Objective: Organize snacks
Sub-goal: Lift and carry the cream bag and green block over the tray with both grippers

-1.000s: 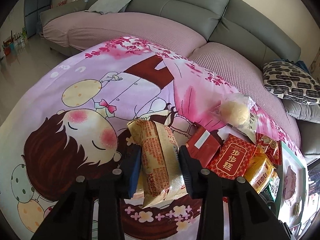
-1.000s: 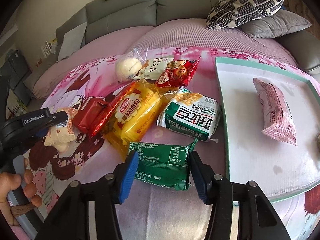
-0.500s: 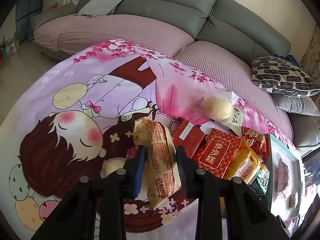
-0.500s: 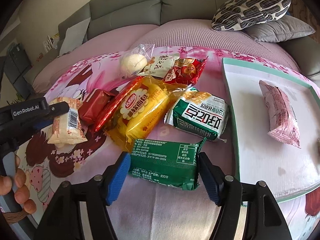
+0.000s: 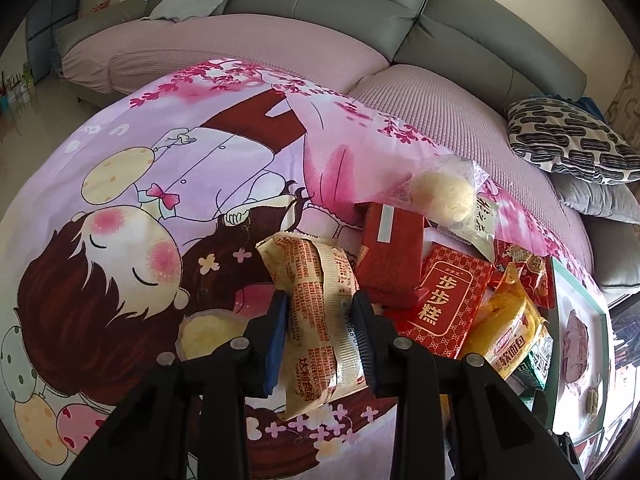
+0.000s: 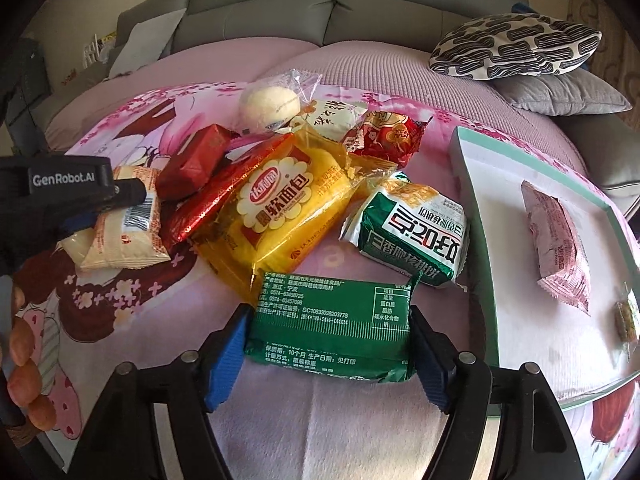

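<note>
Green flat packet lies crosswise between right tongs, just widened, unclamped (left tongs pinch the beige bread pack).

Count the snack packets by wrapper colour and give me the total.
Red packets: 3
Green packets: 2
Yellow packet: 1
Cream packet: 1
White packet: 1
Clear bun bag: 1
Pink packet: 1
Small sweet, colour unclear: 1
Total: 11

Home living room: grey corner sofa, patterned cushion
</note>
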Action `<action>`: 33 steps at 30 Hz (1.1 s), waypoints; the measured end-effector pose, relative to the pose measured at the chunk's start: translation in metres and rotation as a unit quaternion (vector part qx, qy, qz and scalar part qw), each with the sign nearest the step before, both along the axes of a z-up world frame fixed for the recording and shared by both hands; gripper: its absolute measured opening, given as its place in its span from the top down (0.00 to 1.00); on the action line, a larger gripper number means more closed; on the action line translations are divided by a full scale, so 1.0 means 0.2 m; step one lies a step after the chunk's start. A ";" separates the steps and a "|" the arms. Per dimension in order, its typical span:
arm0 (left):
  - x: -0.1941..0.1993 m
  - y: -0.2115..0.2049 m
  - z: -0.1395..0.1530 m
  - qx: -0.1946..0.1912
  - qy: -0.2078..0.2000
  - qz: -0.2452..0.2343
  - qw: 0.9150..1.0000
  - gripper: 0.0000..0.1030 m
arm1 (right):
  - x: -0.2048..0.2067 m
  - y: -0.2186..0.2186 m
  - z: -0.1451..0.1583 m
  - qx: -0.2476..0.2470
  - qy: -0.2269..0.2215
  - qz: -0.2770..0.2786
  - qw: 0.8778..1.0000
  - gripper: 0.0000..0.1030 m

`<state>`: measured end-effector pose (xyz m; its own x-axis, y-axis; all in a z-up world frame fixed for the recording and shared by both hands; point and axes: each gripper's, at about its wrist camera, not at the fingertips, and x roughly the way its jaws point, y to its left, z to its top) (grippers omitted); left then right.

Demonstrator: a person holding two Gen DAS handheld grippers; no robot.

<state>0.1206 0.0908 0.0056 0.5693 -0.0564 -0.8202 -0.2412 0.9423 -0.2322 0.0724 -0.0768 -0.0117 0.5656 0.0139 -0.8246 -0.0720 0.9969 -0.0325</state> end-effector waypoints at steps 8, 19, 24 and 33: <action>0.04 -0.05 -0.05 0.014 0.021 -0.002 1.000 0.55 | 0.00 0.02 -0.01 -0.016 0.000 -0.001 1.000 0.25; 0.06 -0.08 -0.09 0.042 0.031 -0.001 0.999 0.55 | 0.00 0.02 -0.01 -0.015 0.000 0.000 1.000 0.25; 0.05 -0.06 -0.06 0.036 0.023 0.001 0.999 0.60 | -0.01 0.00 0.00 -0.008 0.003 -0.003 1.000 0.29; 0.01 -0.06 0.04 0.030 -0.003 0.001 1.000 0.61 | -0.04 -0.03 0.08 0.001 -0.013 -0.005 1.000 0.30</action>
